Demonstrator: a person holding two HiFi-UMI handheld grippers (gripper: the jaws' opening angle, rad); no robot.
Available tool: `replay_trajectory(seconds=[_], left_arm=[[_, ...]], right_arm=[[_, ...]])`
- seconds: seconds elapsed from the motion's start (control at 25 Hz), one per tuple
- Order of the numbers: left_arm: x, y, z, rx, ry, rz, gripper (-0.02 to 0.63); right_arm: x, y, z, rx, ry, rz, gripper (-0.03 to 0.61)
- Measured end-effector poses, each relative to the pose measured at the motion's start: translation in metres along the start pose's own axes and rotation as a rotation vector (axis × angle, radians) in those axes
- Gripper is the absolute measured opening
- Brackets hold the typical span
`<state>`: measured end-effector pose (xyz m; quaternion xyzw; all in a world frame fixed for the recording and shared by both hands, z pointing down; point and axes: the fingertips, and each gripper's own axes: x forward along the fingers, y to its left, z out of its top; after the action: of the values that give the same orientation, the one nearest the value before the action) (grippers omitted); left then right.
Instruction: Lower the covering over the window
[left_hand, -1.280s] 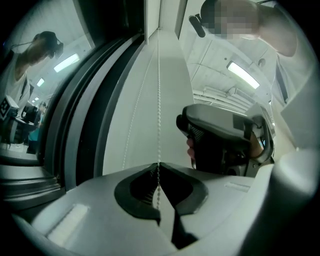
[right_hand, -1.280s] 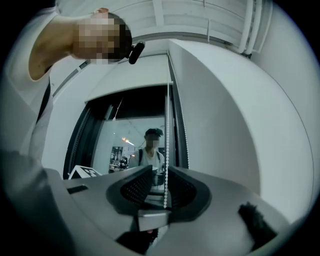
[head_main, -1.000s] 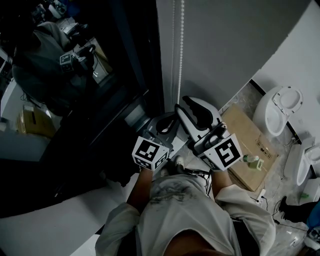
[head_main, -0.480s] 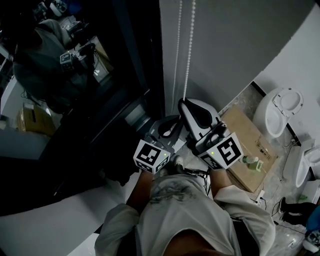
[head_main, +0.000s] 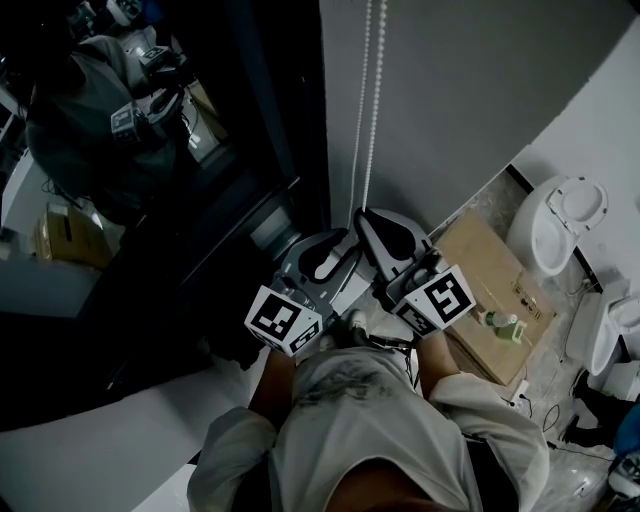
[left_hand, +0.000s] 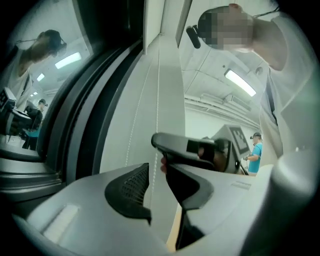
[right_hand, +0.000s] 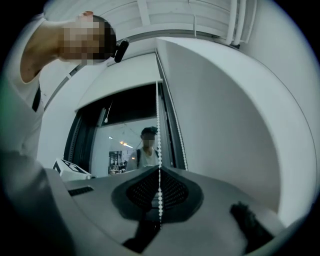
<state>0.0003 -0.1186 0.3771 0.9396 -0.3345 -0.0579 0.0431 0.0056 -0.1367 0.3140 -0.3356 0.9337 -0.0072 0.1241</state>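
Note:
A white bead chain (head_main: 372, 110) hangs beside the grey roller blind (head_main: 480, 90), which is to the right of the dark window glass (head_main: 150, 200). My right gripper (head_main: 368, 218) is shut on the chain; in the right gripper view the bead chain (right_hand: 159, 150) runs down across the textured pad into my right gripper (right_hand: 159, 222). Just left of and below it, my left gripper (head_main: 338, 248) has its jaws opening. In the left gripper view the bead chain (left_hand: 158, 100) passes loosely through my left gripper (left_hand: 157, 172), with neither pad pressing on it.
A flat cardboard sheet (head_main: 500, 290) lies on the floor at the right with a green bottle (head_main: 507, 322) on it. White sanitary fixtures (head_main: 560, 215) stand beyond. A pale sill (head_main: 100, 450) runs below the window. The glass reflects a person and grippers.
My left gripper has opened its jaws off the bead chain and shifted a little down and to the left. My right gripper stays at the chain.

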Motion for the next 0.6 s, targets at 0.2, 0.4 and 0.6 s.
replay_trajectory(seconds=[0.2,0.4,0.6], left_arm=[[-0.004,0.007,0.025,-0.012,-0.062,0.007,0.120],[0.005,0.005,0.047,0.017,-0.100,-0.009,0.120],[0.018,0.006,0.061,0.053,-0.116,-0.015,0.120]], right_arm=[[-0.010,-0.007,-0.031,0.030,0.079,-0.030,0.018],[-0.015,-0.006,-0.053,0.038,0.135,-0.032,0.018],[-0.021,0.000,-0.073,0.086,0.171,-0.038,0.018]])
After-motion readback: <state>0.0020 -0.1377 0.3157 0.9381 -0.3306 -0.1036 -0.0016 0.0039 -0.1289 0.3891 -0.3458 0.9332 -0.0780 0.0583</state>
